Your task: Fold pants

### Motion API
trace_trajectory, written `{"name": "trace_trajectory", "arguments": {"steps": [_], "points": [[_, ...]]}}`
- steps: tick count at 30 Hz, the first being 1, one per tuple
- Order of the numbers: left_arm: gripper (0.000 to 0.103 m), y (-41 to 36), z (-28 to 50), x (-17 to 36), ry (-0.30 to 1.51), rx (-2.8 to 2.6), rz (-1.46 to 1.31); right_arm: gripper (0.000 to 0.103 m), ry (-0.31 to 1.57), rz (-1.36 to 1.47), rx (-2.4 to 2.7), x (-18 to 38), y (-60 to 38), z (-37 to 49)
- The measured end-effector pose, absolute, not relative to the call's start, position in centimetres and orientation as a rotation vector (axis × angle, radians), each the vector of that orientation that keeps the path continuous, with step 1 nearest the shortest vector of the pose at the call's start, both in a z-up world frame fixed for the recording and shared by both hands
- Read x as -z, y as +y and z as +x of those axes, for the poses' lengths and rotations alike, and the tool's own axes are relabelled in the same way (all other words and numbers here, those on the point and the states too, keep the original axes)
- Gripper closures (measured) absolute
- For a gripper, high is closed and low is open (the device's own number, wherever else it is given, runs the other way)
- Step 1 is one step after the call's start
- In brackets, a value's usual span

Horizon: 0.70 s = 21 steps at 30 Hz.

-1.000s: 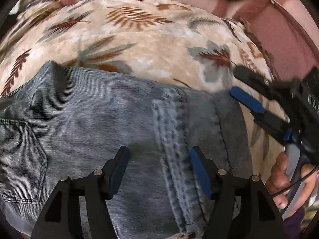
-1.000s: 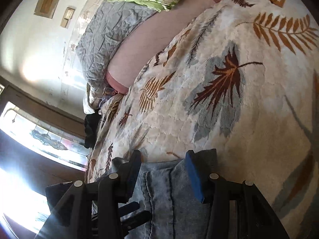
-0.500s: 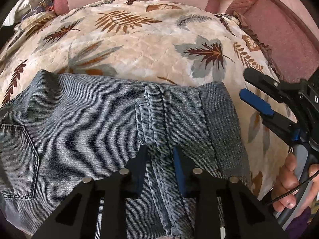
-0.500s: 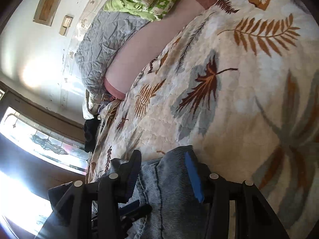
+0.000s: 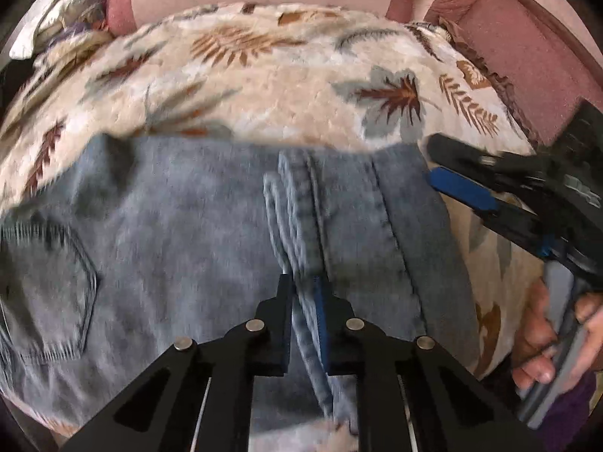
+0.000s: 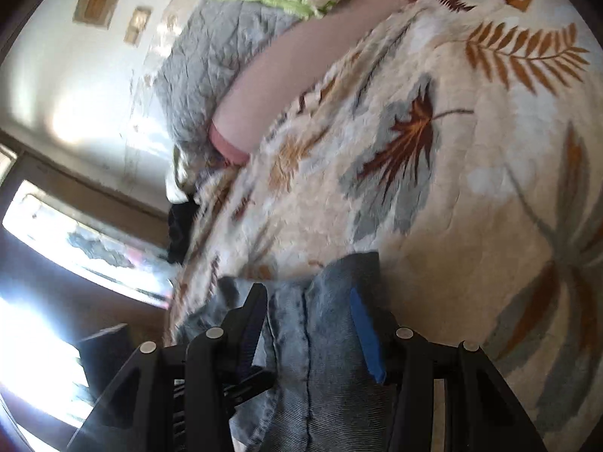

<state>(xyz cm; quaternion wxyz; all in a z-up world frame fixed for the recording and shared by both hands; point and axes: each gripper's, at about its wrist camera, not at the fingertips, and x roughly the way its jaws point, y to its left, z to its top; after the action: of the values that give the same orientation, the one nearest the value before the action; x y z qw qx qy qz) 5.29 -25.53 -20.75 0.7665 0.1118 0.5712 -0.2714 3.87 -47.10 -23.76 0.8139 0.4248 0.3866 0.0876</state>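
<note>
Item: pants (image 5: 181, 233), blue denim, lying flat on the leaf-print bedspread (image 5: 286, 86) at the near side of the bed; back pocket at left.

Left hand-held gripper (image 5: 304, 312): jaws have just been closing and now pinch the thick stitched seam ridge between them.

Right hand-held gripper (image 6: 309, 324): jaws part-open, astride the far right corner of the denim; whether the pads press on it cannot be told.

Risks: the narrow pinch on the seam may catch only one layer, so the fold sags. An unsecured right corner may slip free. Uneven lifting would skew the fold.
</note>
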Motion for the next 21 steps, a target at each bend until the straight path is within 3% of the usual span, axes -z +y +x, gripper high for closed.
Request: {"name": "trace_trajectory", "arguments": {"steps": [3,5,9,10,21], "points": [[0.090,-23.9,4.2,20.7,1.275,0.569,0.213,0.052,0.955,0.871,-0.154,25.6,-46.0,4.9],[0.080,-23.1,3.2,20.9,1.326,0.575,0.185,0.052,0.951,0.855,-0.151,25.4,-45.7,4.9],[0.051,-21.8,1.7,20.8,1.350,0.576,0.101,0.053,0.891,0.901,-0.182,24.8,-46.1,4.3],[0.048,-21.6,1.6,20.8,1.351,0.590,0.068,0.053,0.874,0.903,-0.191,24.5,-46.2,4.2],[0.048,-20.1,1.0,19.8,1.255,0.464,0.143,0.053,0.865,0.770,-0.334,22.6,-43.1,3.6]]}}
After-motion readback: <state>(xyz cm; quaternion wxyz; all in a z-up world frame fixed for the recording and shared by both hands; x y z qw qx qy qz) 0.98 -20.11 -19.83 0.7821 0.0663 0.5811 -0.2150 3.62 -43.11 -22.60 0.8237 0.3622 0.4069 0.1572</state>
